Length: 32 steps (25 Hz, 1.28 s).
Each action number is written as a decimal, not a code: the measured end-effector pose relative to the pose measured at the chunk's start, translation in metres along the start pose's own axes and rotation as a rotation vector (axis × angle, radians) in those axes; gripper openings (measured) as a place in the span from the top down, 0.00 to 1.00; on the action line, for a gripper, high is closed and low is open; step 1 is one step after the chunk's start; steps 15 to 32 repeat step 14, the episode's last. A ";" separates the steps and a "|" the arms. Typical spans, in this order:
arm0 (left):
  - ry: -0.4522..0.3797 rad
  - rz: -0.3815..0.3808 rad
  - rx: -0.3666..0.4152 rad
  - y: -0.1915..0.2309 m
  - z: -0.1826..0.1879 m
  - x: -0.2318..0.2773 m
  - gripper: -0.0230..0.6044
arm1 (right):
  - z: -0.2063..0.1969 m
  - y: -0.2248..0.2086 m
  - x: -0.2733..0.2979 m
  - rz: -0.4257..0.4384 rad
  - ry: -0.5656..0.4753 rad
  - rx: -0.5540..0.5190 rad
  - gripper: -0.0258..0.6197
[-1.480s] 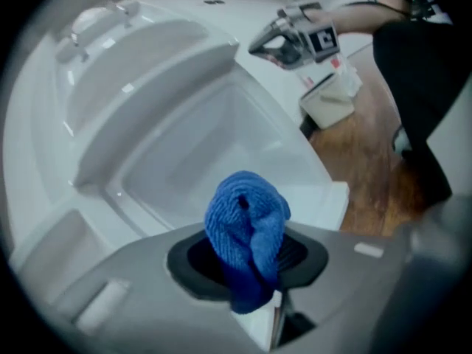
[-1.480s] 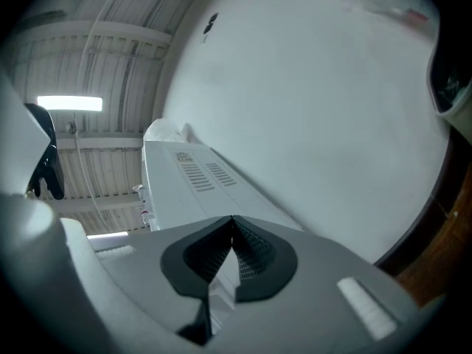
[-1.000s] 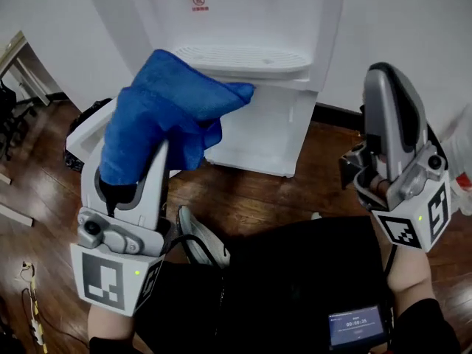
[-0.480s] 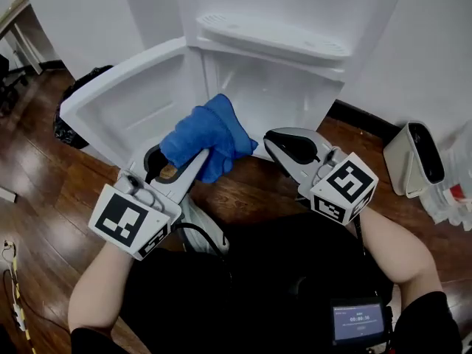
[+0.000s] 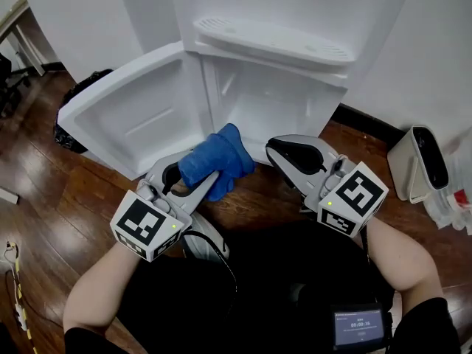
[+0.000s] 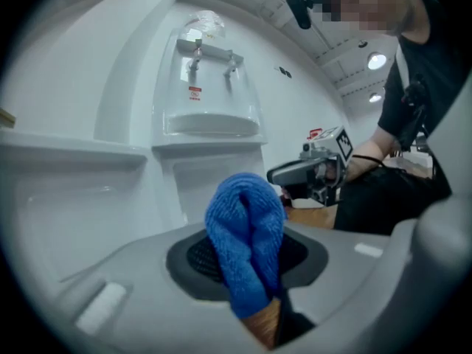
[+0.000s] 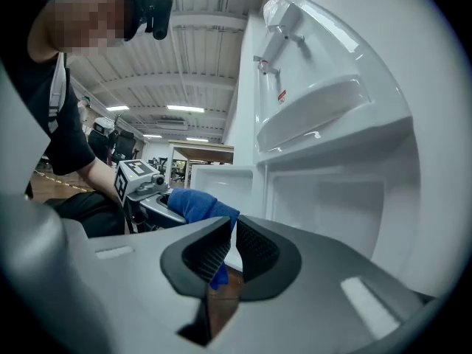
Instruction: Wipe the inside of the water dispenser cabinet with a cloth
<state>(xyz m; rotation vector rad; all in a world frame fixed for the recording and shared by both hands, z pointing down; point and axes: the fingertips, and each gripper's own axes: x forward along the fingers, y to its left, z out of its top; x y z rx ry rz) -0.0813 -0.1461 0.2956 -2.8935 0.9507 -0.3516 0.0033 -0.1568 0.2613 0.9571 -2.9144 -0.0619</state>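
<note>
A white water dispenser [image 5: 295, 6] stands against the wall with its lower cabinet [image 5: 284, 102] open and the cabinet door [image 5: 129, 109] swung out to the left. My left gripper [image 5: 198, 174] is shut on a bunched blue cloth [image 5: 215, 161], low in front of the cabinet opening. In the left gripper view the blue cloth [image 6: 247, 234] bulges out between the jaws. My right gripper [image 5: 284, 153] sits just right of the cloth, shut with nothing in it. In the right gripper view the dark pads [image 7: 254, 249] meet, with the cabinet [image 7: 346, 205] ahead.
A drip tray [image 5: 269, 39] juts out above the cabinet. A white bin [image 5: 417, 161] stands on the wooden floor [image 5: 44, 198] at the right by the wall. A dark bag [image 5: 70, 124] lies behind the door at the left. Cables trail at the lower left.
Both grippers have dropped from raised, upright poses to low, level ones in front of the open cabinet. The cloth came down with the left gripper. The view has tilted down.
</note>
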 end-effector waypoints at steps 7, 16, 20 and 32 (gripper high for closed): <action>0.003 0.005 0.021 -0.009 0.007 0.003 0.76 | 0.002 0.000 -0.002 -0.007 -0.005 0.022 0.94; -0.004 -0.024 0.069 -0.018 0.008 0.003 0.76 | -0.002 0.002 -0.003 0.000 0.007 0.022 0.94; -0.004 -0.024 0.069 -0.018 0.008 0.003 0.76 | -0.002 0.002 -0.003 0.000 0.007 0.022 0.94; -0.004 -0.024 0.069 -0.018 0.008 0.003 0.76 | -0.002 0.002 -0.003 0.000 0.007 0.022 0.94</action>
